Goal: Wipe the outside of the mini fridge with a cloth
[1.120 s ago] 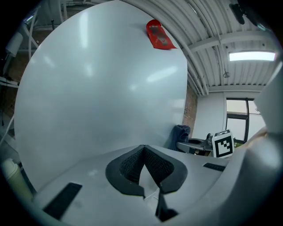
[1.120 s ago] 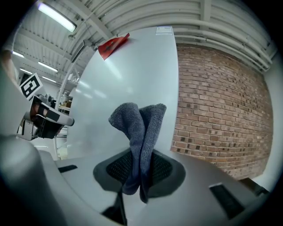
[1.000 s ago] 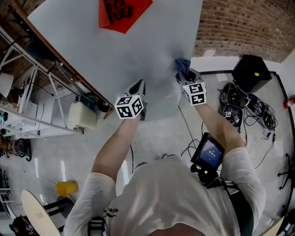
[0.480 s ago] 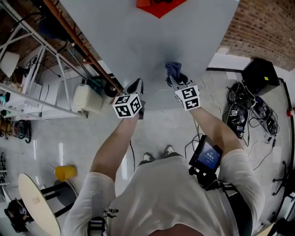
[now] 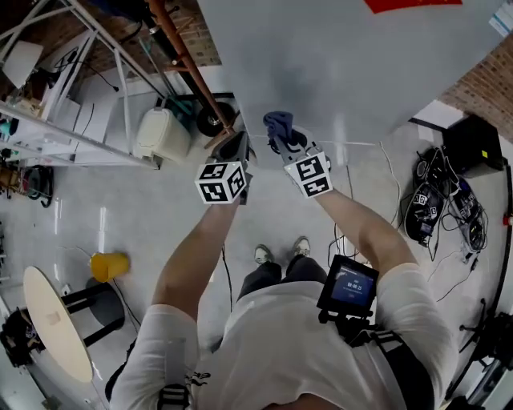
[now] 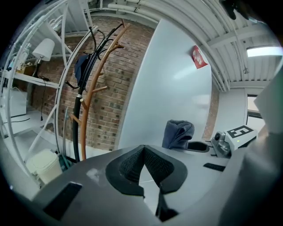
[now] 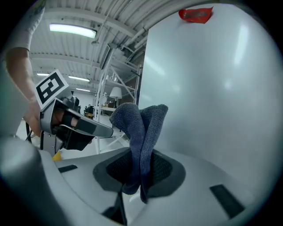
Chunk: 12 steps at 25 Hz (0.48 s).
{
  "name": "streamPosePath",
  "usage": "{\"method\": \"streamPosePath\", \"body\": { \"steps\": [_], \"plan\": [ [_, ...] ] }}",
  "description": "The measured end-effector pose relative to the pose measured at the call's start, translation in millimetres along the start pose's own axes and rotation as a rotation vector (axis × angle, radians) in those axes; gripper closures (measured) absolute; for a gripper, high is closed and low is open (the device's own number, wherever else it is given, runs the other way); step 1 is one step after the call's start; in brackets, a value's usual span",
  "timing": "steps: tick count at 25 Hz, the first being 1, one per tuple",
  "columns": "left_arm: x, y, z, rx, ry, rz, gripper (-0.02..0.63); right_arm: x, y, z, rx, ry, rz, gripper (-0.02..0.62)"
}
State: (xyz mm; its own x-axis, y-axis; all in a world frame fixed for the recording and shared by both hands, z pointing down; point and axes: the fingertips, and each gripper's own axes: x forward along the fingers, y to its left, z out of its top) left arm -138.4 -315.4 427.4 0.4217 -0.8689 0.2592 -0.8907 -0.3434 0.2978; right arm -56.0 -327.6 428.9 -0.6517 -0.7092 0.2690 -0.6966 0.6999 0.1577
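One fridge, two grippers, one cloth: the cloth is in the right gripper, up by the fridge front.
One pale grey fridge (image 5: 321, 72) fills the top of the head view, with one red sticker (image 5: 409, 4) high on it. Two grippers: the right gripper (image 5: 282, 140) is clamped on the one blue cloth (image 5: 278, 124), which is folded, sticks up out of the jaws and sits close to the fridge face; contact unclear. The left gripper (image 5: 236, 142) is just beside it, jaws closed together, nothing in them. Room: glossy grey floor (image 5: 144, 232), brick wall (image 5: 493, 80), white metal rack (image 5: 72, 120), cable tangle (image 5: 437, 208), one white jug (image 5: 163, 134), one yellow cup (image 5: 108, 264).
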Motion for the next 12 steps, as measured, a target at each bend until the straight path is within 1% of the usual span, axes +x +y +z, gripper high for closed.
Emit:
{"method": "streamPosePath", "body": {
  "steps": [3,5,9,12],
  "plan": [
    [-4.9,18.1,-17.5,-0.008,0.013,0.011,0.606,29.6,21.2,-16.9,0.001,0.017,0.025,0.512],
    [-6.2,30.6,-26.2,-0.012,0.02,0.018,0.606,47.6,28.5,-27.2,0.006,0.024,0.027,0.512],
    [-4.9,53.2,-39.6,-0.023,0.018,0.028,0.606,75.7,32.5,-44.2,-0.003,0.028,0.004,0.512],
    [-0.2,63.1,-48.0,-0.032,0.014,0.031,0.606,85.7,27.2,-51.3,-0.007,0.024,-0.024,0.512]
  ]
}}
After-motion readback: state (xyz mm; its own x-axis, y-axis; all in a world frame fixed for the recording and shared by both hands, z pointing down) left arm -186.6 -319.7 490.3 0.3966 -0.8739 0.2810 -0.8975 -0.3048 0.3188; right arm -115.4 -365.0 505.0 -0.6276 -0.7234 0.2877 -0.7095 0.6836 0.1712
